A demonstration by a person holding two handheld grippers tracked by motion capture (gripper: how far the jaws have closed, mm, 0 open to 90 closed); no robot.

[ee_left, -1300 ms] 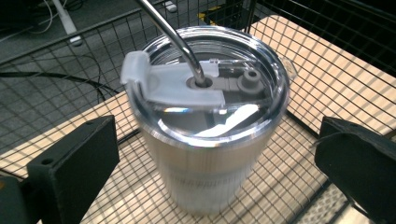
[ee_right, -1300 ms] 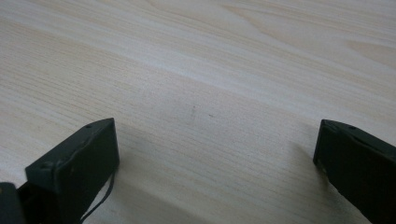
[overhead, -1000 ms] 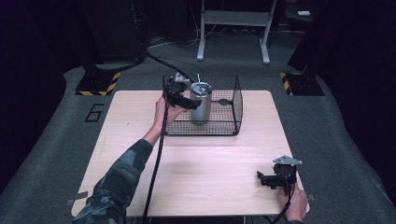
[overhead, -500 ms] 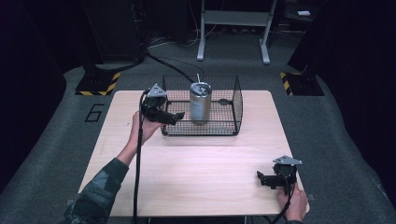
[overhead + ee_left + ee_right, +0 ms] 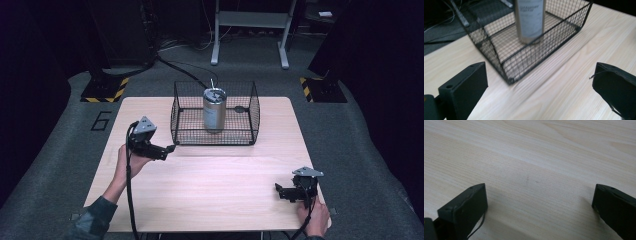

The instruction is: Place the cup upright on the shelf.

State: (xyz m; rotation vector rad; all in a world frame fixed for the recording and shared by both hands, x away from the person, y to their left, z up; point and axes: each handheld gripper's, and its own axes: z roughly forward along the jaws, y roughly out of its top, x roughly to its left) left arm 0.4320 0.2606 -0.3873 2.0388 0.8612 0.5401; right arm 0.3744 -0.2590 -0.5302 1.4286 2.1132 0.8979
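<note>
A silver metal can [image 5: 214,108] stands upright inside a black wire basket [image 5: 248,134] at the back middle of the wooden table [image 5: 210,185]. My left gripper [image 5: 168,148] is open and holds nothing, hovering off the basket's front left corner. In the left gripper view the can [image 5: 530,21] and basket [image 5: 506,63] lie ahead between my spread jaws. My right gripper [image 5: 278,192] rests open near the table's front right corner, over bare wood [image 5: 531,182].
A metal stand [image 5: 250,20] and black cables [image 5: 175,67] lie on the grey floor behind the table. Yellow-black striped blocks [image 5: 105,91] sit at the back left and at the back right [image 5: 320,89] of the floor.
My left gripper let go of the can inside the basket, opened, and drew back left and toward the person. The can stays upright in the basket. The right gripper has not moved.
</note>
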